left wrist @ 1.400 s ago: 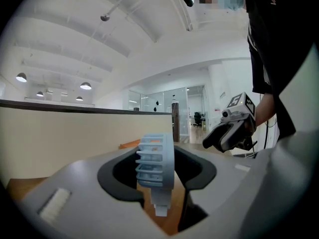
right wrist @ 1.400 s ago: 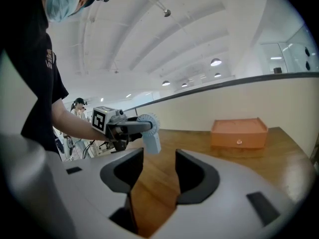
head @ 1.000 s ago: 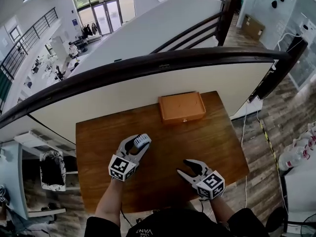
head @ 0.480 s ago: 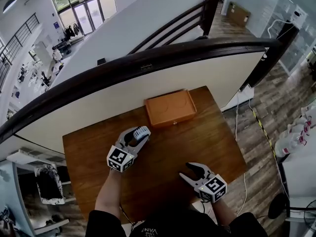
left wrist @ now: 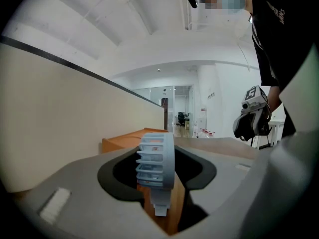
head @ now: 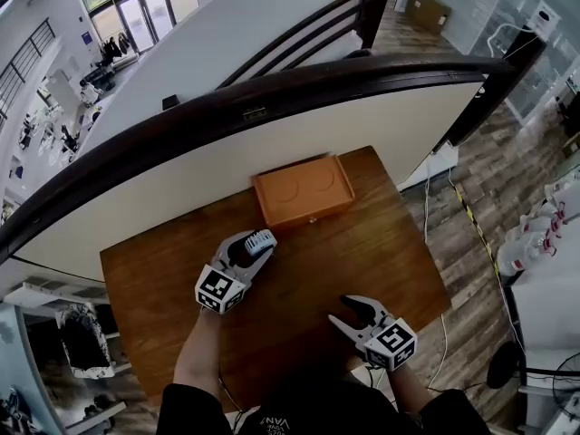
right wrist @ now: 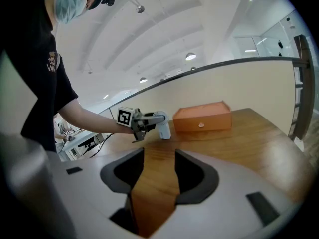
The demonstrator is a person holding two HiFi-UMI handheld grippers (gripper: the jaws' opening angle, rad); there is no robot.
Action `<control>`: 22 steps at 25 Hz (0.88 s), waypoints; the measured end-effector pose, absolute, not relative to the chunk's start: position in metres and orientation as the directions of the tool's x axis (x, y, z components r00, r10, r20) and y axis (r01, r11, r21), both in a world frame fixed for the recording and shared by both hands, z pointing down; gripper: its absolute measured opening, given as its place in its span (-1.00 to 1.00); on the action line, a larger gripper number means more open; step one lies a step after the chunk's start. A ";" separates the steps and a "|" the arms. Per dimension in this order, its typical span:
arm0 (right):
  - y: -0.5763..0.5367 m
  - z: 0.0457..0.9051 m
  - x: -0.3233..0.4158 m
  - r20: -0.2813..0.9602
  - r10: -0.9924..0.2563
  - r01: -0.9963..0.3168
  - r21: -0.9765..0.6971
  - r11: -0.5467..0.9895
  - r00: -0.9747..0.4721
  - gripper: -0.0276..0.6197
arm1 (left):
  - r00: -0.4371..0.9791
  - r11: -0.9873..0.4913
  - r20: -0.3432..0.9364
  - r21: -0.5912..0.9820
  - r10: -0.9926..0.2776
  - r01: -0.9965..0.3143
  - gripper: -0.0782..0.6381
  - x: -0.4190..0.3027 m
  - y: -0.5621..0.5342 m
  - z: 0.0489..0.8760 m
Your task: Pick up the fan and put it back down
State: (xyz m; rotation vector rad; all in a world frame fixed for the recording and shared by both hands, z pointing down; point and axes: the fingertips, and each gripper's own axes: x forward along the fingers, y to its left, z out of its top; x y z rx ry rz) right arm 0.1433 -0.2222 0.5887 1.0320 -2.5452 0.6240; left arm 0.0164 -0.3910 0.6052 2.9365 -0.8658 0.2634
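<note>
A small pale-blue fan point(head: 261, 239) with a slatted round head sits between the jaws of my left gripper point(head: 252, 245), which is shut on it. It hangs over the middle of the wooden table point(head: 390, 243). In the left gripper view the fan point(left wrist: 157, 158) stands edge-on between the dark pads. From the right gripper view, the fan point(right wrist: 163, 124) hangs low over the wood in the left gripper point(right wrist: 149, 119); whether its foot touches the table I cannot tell. My right gripper point(head: 343, 312) is open and empty near the table's front edge, with bare wood between its jaws point(right wrist: 158, 176).
An orange box point(head: 301, 190) with a small knob lies at the table's far edge, just beyond the fan. Behind it runs a cream wall panel topped by a dark handrail point(head: 272, 107). A white cable point(head: 426, 216) runs over the plank floor at the right.
My left gripper has carried the fan forward and to the right, closer to the orange box, and a little lower. The right gripper has hardly shifted. The head view has panned.
</note>
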 end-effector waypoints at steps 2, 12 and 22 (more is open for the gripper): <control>-0.222 0.589 0.142 0.448 -0.572 -0.714 -0.275 0.644 -0.687 -0.31 | 0.833 -0.845 0.179 0.014 -0.524 -0.534 -0.23 0.016 -0.388 0.608; -0.220 0.586 0.138 0.443 -0.574 -0.713 -0.270 0.647 -0.689 -0.31 | 0.844 -0.860 0.209 0.033 -0.493 -0.510 -0.20 0.015 -0.381 0.616; -0.212 0.573 0.135 0.424 -0.593 -0.719 -0.261 0.644 -0.685 -0.31 | 0.813 -0.825 0.229 0.063 -0.535 -0.561 -0.05 0.003 -0.369 0.607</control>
